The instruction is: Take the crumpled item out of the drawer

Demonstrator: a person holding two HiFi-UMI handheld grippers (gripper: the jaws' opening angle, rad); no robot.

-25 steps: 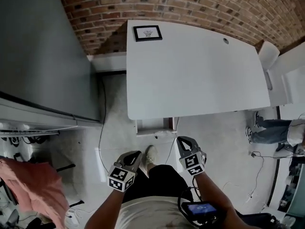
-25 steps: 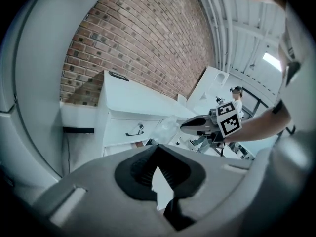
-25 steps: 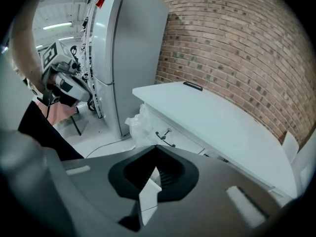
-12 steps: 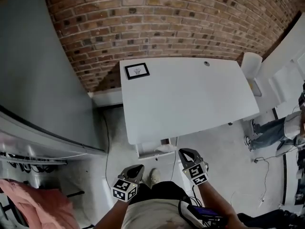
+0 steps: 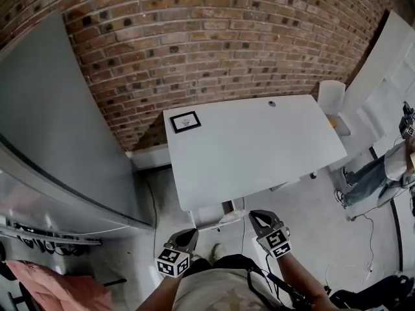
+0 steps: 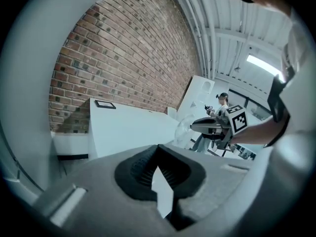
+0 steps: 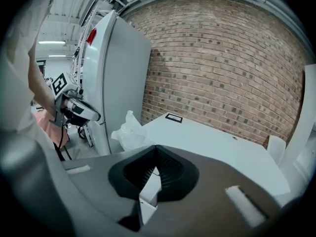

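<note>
We are holding the left gripper (image 5: 187,237) and right gripper (image 5: 258,216) low, both with jaws pressed together on nothing. The crumpled item (image 5: 232,218), a thin, translucent, creased plastic wad, is sitting in the open drawer (image 5: 209,216) under the smooth white desk (image 5: 259,148), at nine o'clock from the right gripper. We are judging that reaching in with jaws closed would shove the flimsy film deeper, and a shallow pinch could slip off a fold.

1. Our left gripper (image 6: 158,151) holds its jaws closed together.
2. Ahead we see a white table (image 6: 123,130) with a black frame (image 6: 105,104), before a brick wall (image 6: 123,53).
3. The right gripper (image 6: 195,126) hangs just beside crumpled plastic (image 6: 180,131).
</note>
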